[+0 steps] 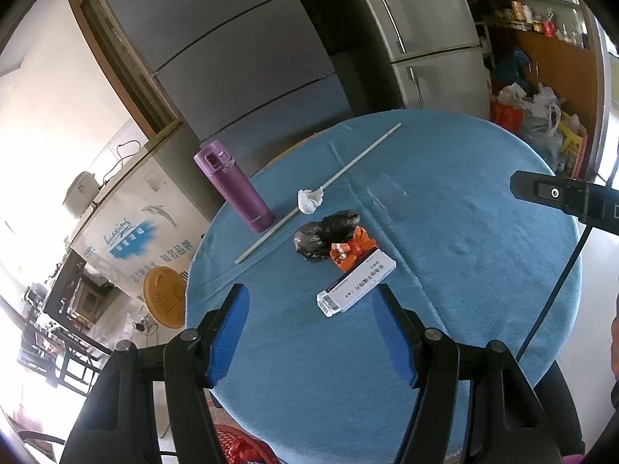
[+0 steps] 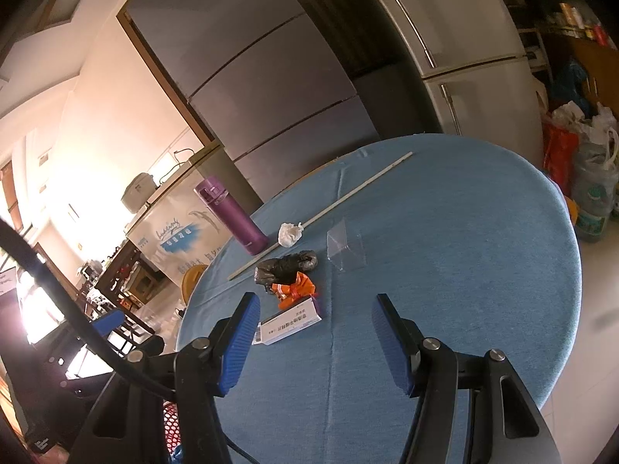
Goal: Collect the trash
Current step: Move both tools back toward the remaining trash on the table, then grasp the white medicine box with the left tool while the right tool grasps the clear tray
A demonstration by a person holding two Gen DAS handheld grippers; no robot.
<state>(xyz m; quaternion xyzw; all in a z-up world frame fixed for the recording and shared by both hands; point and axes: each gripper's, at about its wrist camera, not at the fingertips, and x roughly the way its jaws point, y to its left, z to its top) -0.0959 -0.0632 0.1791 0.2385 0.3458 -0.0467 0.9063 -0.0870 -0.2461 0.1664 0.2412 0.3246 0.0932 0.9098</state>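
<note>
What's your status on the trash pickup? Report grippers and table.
Left gripper and right gripper open, empty. White box, orange wrapper, black bag, tissue wad on blue table, untouched. Purple bottle beside them.

The near half of the table [image 1: 483,270] is bare cloth. Farther in, a box [image 1: 356,284], orange wrapper [image 1: 350,251], black bag [image 1: 325,234], tissue [image 1: 309,200], rod [image 1: 321,189] and upright bottle [image 1: 232,187] crowd the left; a clear case [image 2: 345,249] stands right of them.
</note>
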